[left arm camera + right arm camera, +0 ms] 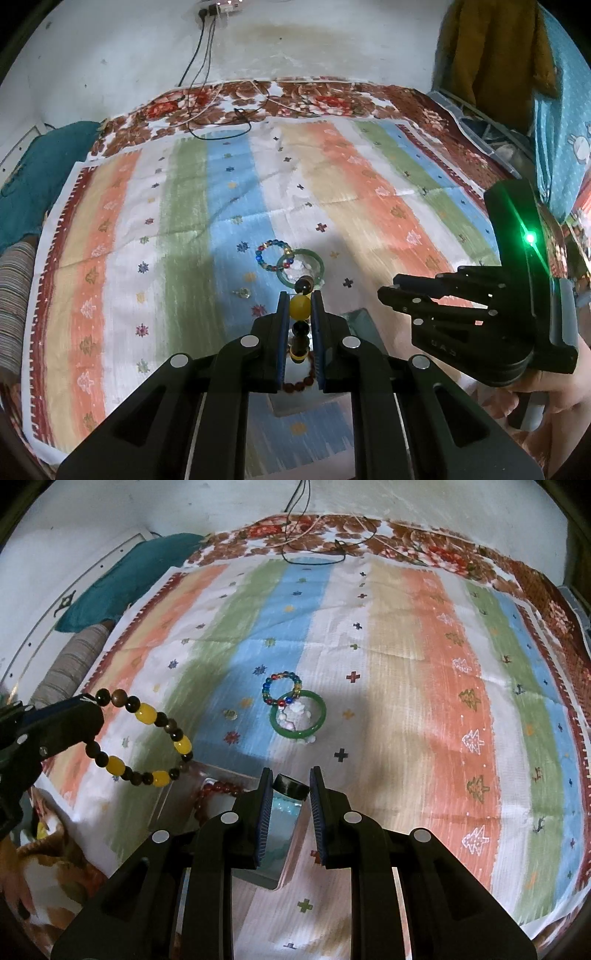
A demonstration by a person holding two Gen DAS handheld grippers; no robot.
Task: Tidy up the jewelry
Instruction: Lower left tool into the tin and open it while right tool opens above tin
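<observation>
My left gripper (300,299) is shut on a bracelet of yellow and dark brown beads (300,308). In the right wrist view this bracelet (144,713) hangs as a loop from the left gripper (92,705), above the cloth. My right gripper (291,775) is shut on a dark ring (291,787), over a clear box (284,823). A red-brown bead bracelet (218,790) lies in that box. On the cloth ahead lie a green bangle (295,734), a multicoloured bead bracelet (280,675) overlapping it, and a white piece (295,710) inside the bangle.
A striped, patterned cloth (369,206) covers a floral blanket. A small glittering piece (243,292) lies left of the bangle. Cables (221,114) trail over the far edge. A teal cushion (33,177) sits at the left. A person's hand (546,387) holds the right gripper (388,291).
</observation>
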